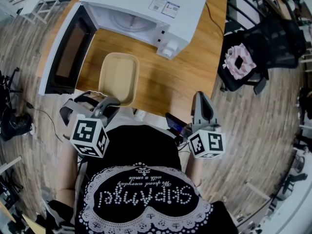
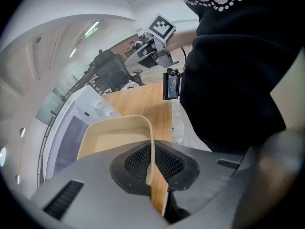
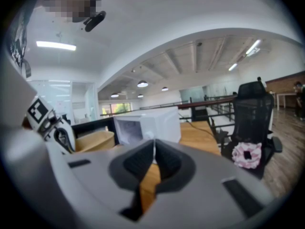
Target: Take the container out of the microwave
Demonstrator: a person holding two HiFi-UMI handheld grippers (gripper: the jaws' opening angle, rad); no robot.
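A beige oblong container (image 1: 118, 77) rests on the wooden table (image 1: 187, 74) in front of the white microwave (image 1: 141, 11), whose door (image 1: 68, 50) hangs open to the left. My left gripper (image 1: 104, 105) is shut on the container's near rim. In the left gripper view the thin beige wall (image 2: 150, 147) stands pinched between the dark pads of the left gripper (image 2: 151, 162). My right gripper (image 1: 201, 100) hovers at the table's front right edge. In its own view the right gripper (image 3: 153, 157) is shut with nothing in it, facing the microwave (image 3: 147, 124).
A black office chair (image 1: 265, 45) with a pink cloth (image 1: 239, 60) on its seat stands right of the table. A small dark device (image 1: 174, 123) lies at the table's front edge between the grippers. A cable runs off the microwave's back right.
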